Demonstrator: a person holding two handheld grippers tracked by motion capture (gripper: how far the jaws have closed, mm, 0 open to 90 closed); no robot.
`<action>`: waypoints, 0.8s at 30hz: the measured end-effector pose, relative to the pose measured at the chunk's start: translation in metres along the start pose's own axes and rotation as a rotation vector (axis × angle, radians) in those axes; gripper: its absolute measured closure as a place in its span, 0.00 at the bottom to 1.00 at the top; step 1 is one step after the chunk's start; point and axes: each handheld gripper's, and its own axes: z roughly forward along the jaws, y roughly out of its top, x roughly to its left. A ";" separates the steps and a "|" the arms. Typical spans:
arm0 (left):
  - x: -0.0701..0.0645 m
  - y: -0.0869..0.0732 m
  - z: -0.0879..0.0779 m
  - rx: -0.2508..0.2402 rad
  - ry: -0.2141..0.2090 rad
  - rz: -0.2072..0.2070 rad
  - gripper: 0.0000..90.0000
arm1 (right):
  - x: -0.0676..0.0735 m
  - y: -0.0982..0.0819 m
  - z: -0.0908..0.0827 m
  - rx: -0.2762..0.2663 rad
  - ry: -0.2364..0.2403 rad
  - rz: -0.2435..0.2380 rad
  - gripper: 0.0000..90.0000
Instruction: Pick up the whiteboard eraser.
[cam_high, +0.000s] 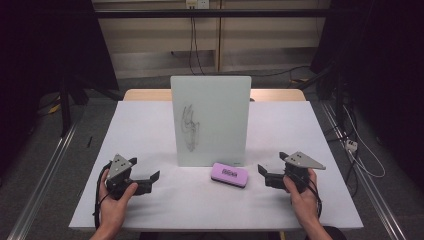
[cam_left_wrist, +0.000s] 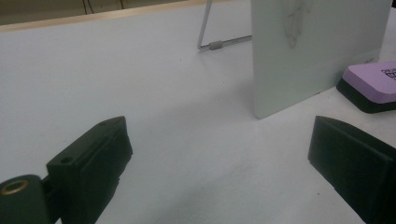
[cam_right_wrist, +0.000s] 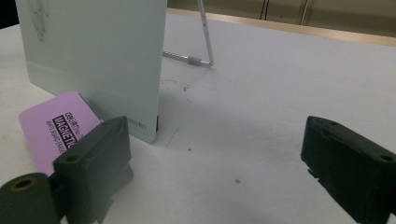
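Observation:
An upright pale whiteboard (cam_high: 210, 119) with a dark scribble (cam_high: 190, 128) stands mid-table on a wire stand (cam_left_wrist: 219, 44). A purple magnetic eraser (cam_high: 229, 174) lies flat just in front of its right lower corner. My left gripper (cam_high: 152, 179) rests on the table at the front left, open and empty, pointing right toward the board (cam_left_wrist: 303, 51) and eraser (cam_left_wrist: 371, 84). My right gripper (cam_high: 263, 173) rests at the front right, open and empty, pointing left, a short way right of the eraser (cam_right_wrist: 51, 128) and the board (cam_right_wrist: 93, 56).
The white table top (cam_high: 150, 125) has a wooden edge (cam_high: 145, 94) at the back. Dark frame rails and cables (cam_high: 360, 150) run along the floor on both sides. A person's hands (cam_high: 114, 205) hold both grippers near the front edge.

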 end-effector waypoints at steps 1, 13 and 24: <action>0.000 0.000 0.000 0.004 0.002 0.002 0.06 | 0.000 0.000 0.000 0.000 0.001 0.001 0.08; -0.002 -0.001 0.004 0.018 0.001 -0.006 0.06 | 0.000 0.000 -0.001 0.044 0.057 -0.010 0.05; -0.002 -0.001 0.004 0.018 -0.004 0.001 0.06 | 0.002 0.003 -0.002 0.059 0.102 0.003 0.05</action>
